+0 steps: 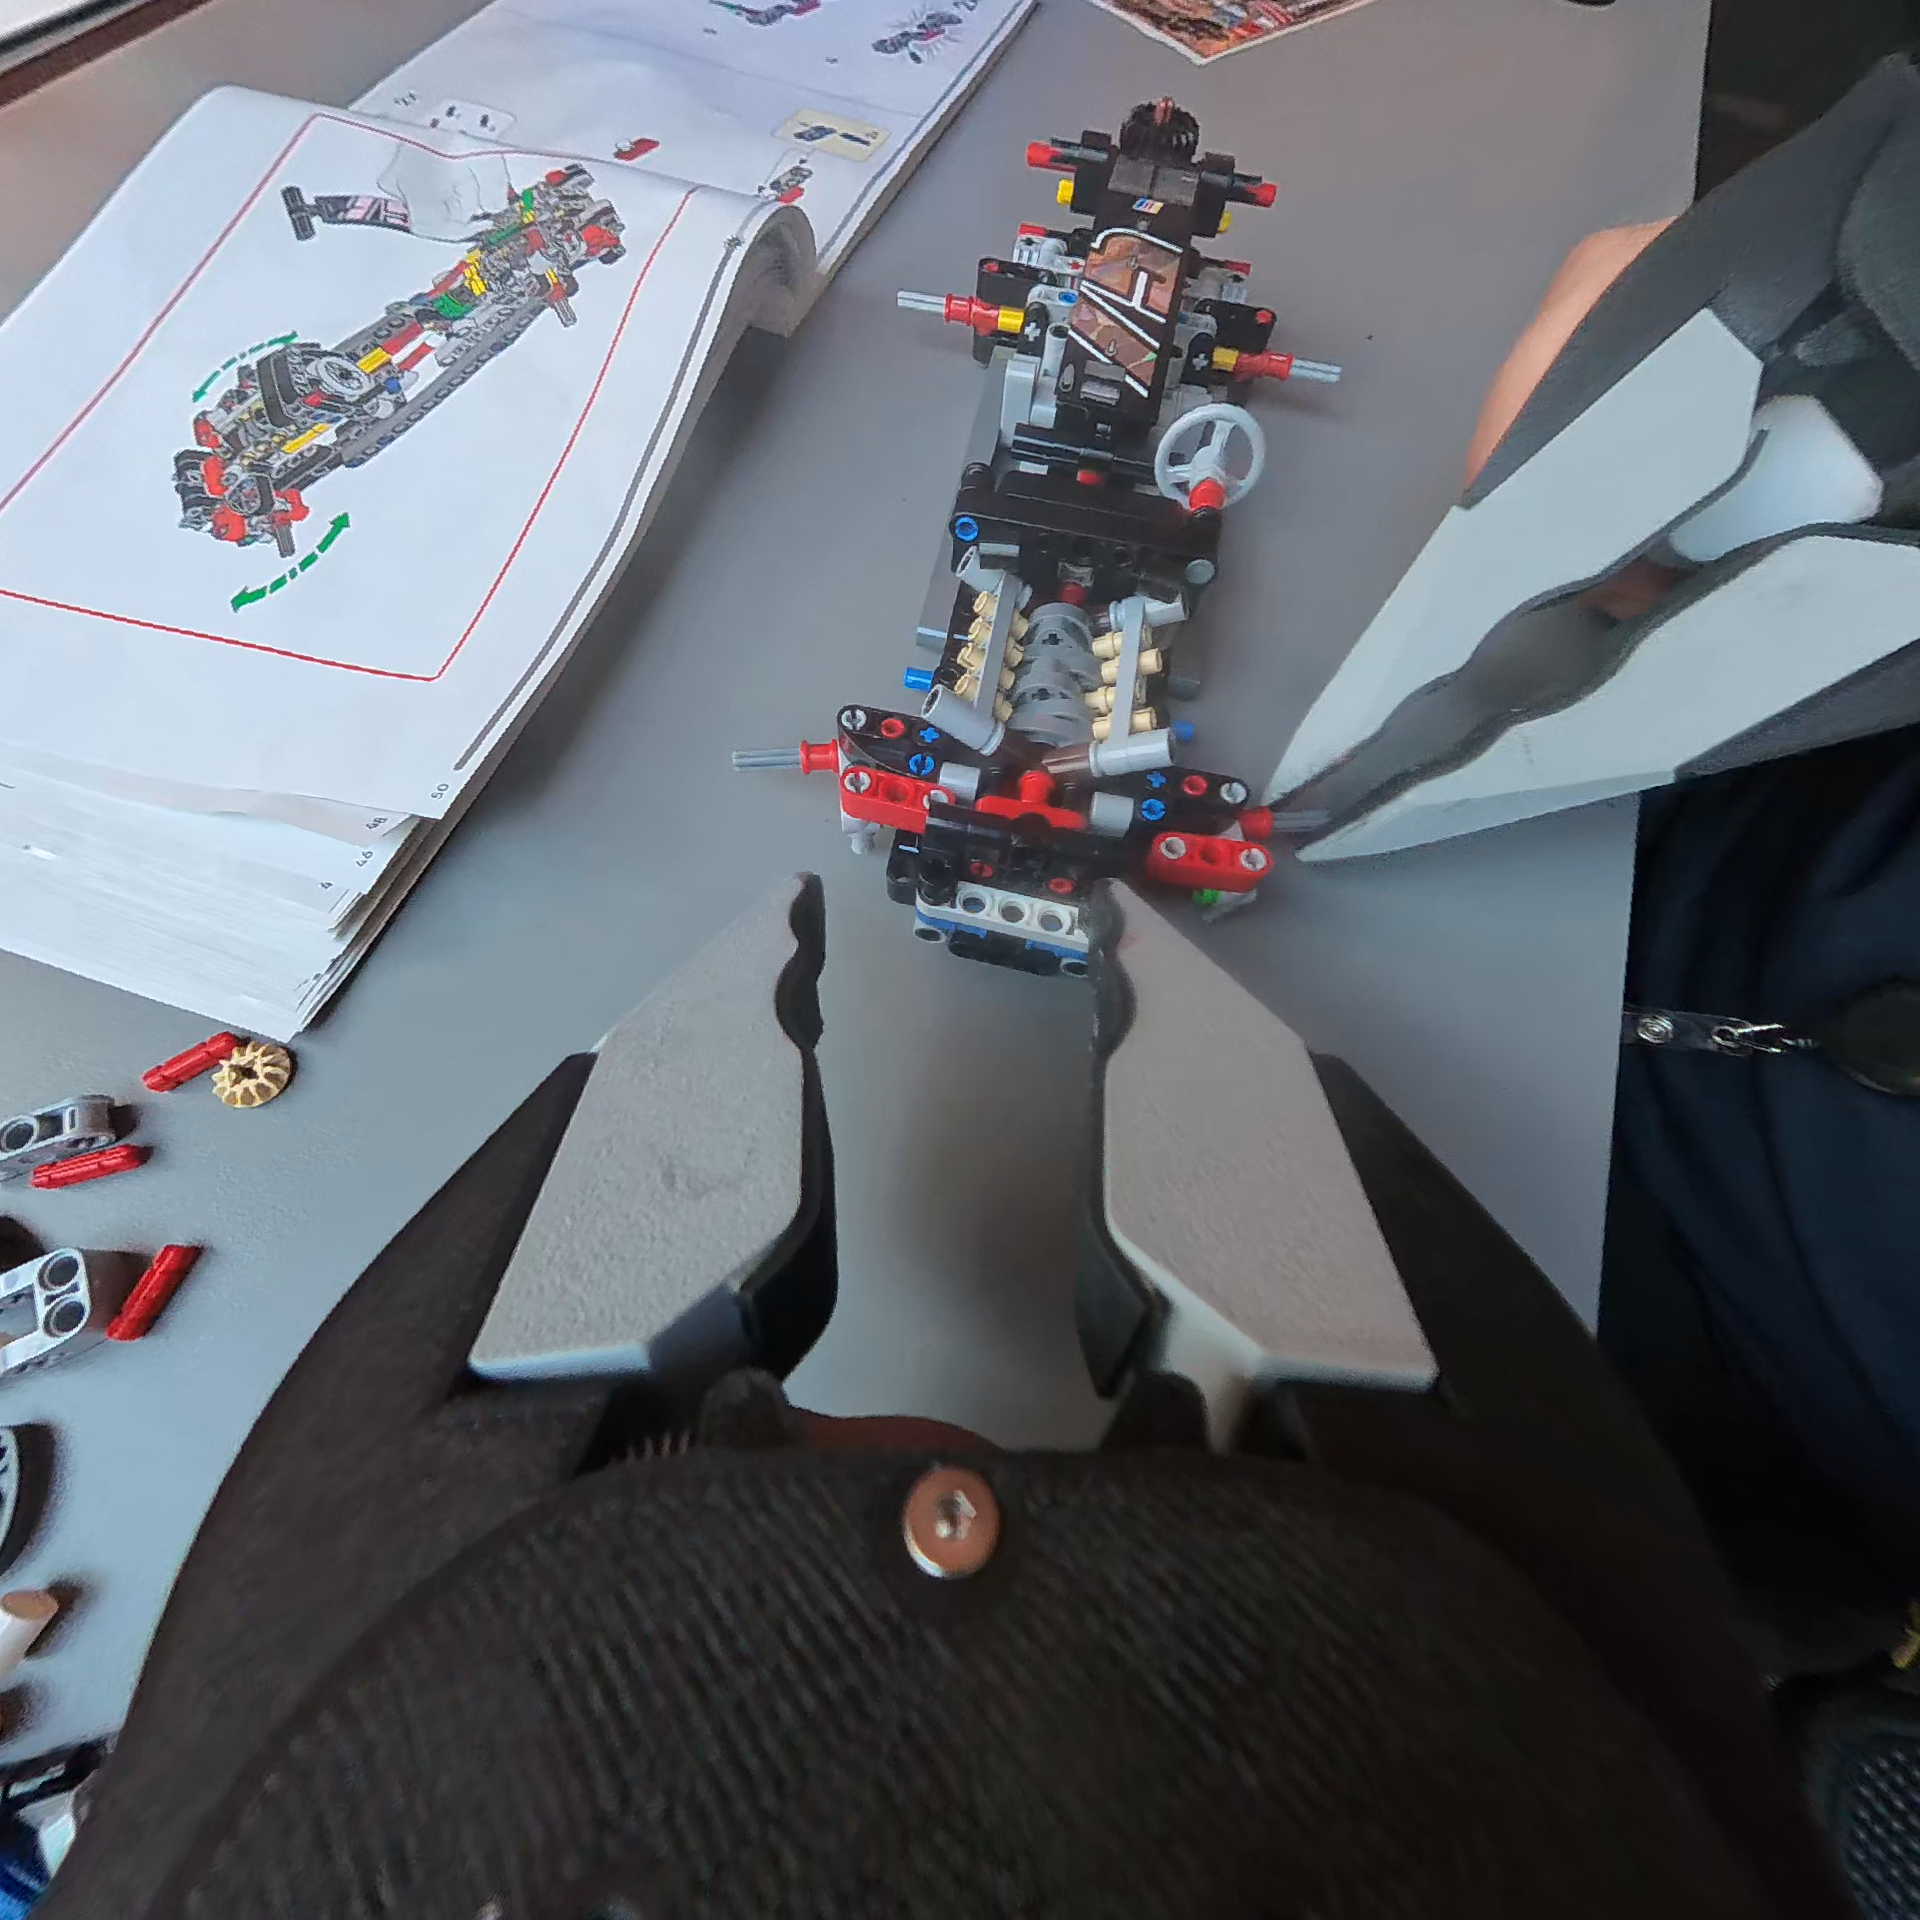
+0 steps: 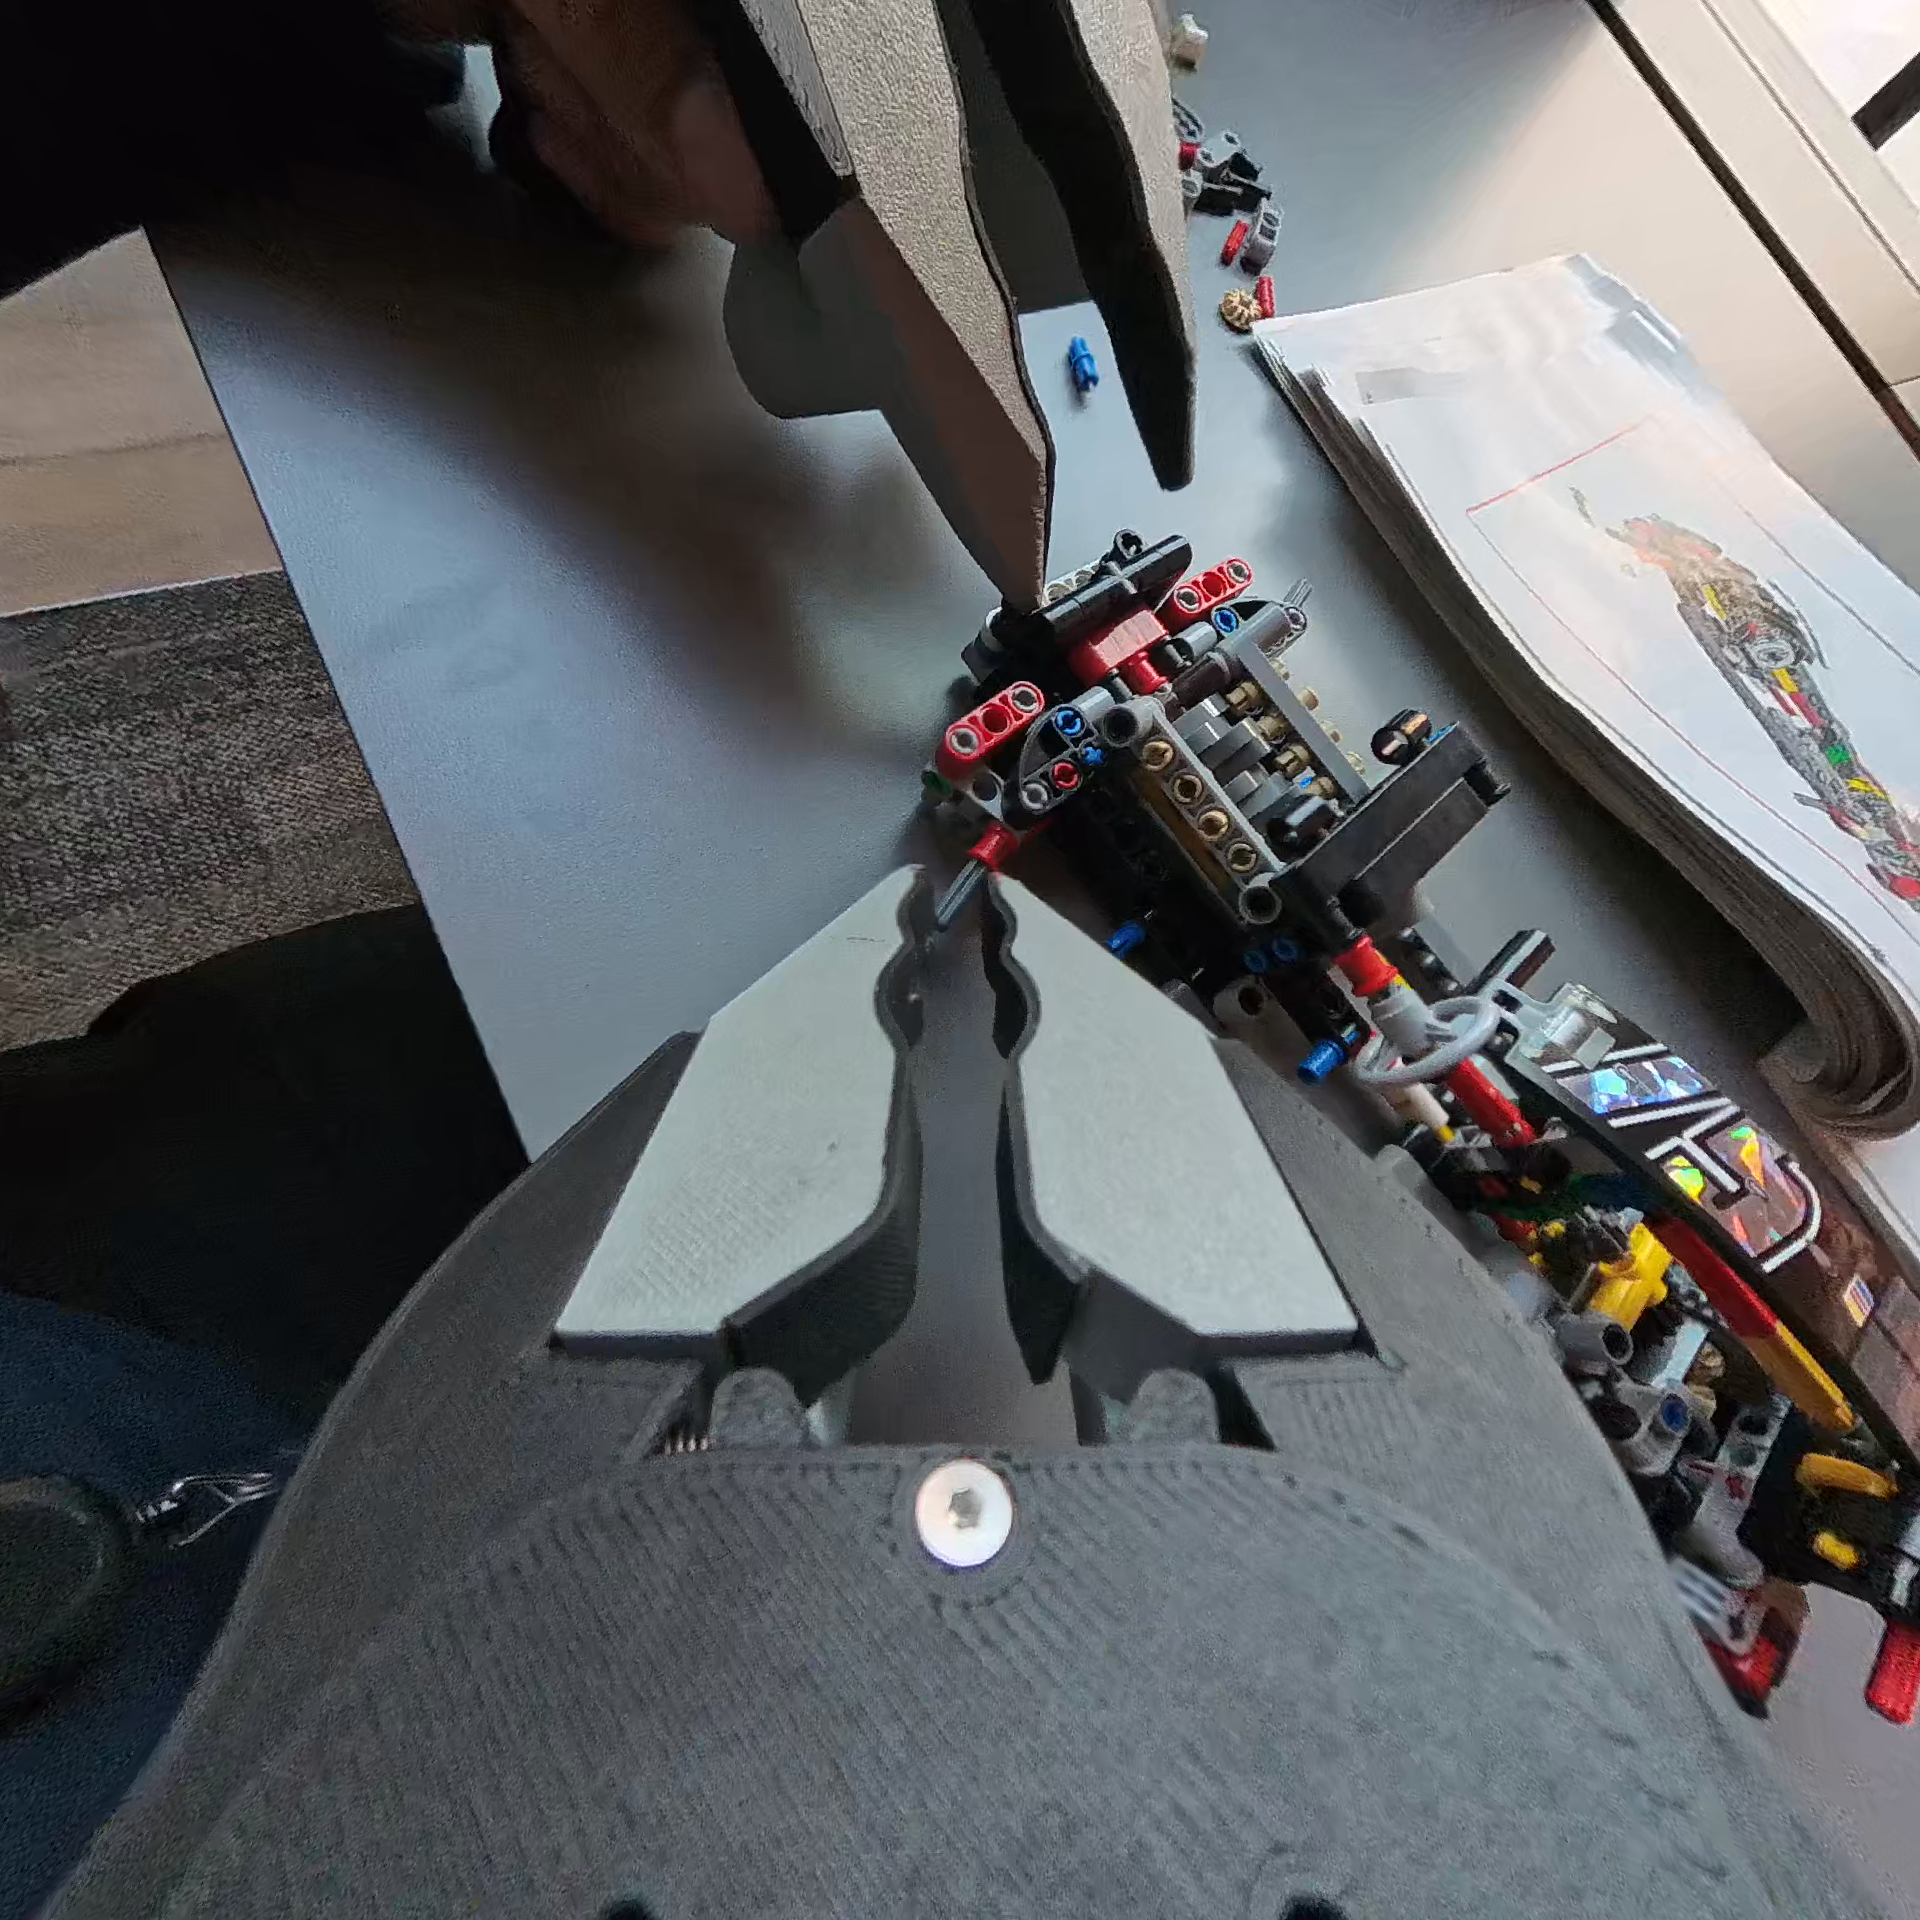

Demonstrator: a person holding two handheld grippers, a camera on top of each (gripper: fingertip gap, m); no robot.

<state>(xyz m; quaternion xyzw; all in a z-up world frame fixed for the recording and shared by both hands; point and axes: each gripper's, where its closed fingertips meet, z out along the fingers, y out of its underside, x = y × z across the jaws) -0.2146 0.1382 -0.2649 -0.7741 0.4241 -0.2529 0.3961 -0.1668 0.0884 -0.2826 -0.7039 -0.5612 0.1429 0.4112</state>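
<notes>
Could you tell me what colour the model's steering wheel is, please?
Light grey steering wheel, clearest in the left wrist view.

Left wrist: close, looking down lengthwise along grey tabletop [image 1: 644,935] from end of multicoloured brick-built car chassis [image 1: 1091,582] | Right wrist: close, facing chassis side-on [image 2: 1247,769] | Shared: chassis, open white instruction booklet [image 1: 312,436], tabletop.
</notes>
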